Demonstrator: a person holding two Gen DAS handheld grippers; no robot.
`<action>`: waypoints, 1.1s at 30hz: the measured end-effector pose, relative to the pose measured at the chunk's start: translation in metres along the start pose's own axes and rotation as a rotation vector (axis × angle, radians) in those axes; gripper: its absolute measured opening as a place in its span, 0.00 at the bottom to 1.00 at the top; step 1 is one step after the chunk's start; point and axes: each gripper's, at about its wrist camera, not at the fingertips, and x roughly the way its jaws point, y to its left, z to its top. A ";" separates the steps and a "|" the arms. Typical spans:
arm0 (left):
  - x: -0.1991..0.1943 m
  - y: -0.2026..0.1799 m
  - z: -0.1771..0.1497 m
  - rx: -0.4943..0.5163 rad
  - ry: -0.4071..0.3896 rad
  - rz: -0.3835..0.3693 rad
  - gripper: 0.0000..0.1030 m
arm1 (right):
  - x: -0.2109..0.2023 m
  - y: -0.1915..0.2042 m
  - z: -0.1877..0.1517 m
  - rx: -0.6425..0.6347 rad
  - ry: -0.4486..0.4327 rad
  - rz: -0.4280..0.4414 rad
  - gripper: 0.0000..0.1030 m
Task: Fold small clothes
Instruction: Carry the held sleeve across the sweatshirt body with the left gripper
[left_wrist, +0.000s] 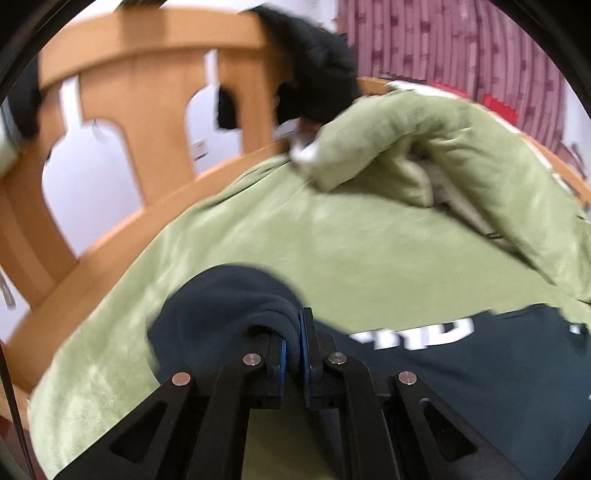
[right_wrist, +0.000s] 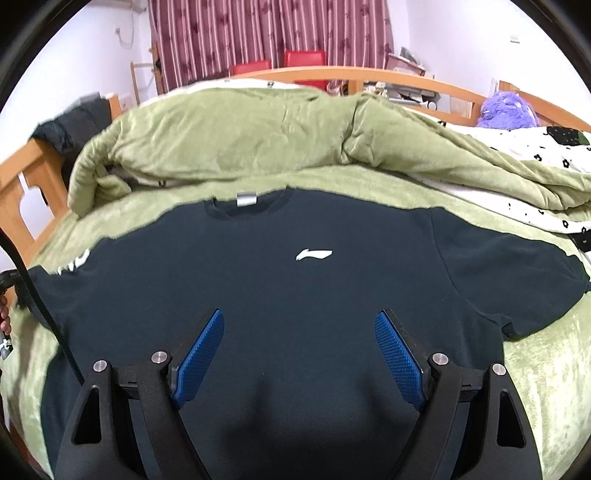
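A dark navy T-shirt (right_wrist: 288, 295) with a white chest logo lies face up on a green blanket (right_wrist: 229, 129), collar toward the far side. My right gripper (right_wrist: 299, 325) is open, its blue pads (right_wrist: 399, 362) spread just above the shirt's lower middle. My left gripper (left_wrist: 293, 332) is shut on a bunched fold of the shirt's sleeve (left_wrist: 229, 306), lifting it off the blanket (left_wrist: 332, 243). White lettering on the sleeve shows to the right (left_wrist: 424, 332).
A wooden bed frame (left_wrist: 155, 96) runs along the left, with black clothing (left_wrist: 314, 62) draped on it. The green quilt is rolled up behind the shirt (right_wrist: 406, 155). A purple plush toy (right_wrist: 506, 110) and a floral sheet (right_wrist: 554, 147) lie at the far right.
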 end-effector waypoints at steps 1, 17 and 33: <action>-0.008 -0.009 0.003 0.009 -0.009 -0.008 0.07 | -0.004 -0.002 0.001 0.007 -0.007 0.002 0.81; -0.131 -0.277 -0.048 0.315 -0.108 -0.236 0.06 | -0.052 -0.082 0.022 0.125 -0.033 0.100 0.81; -0.134 -0.355 -0.146 0.372 0.092 -0.359 0.33 | -0.074 -0.099 0.024 0.148 -0.063 0.126 0.81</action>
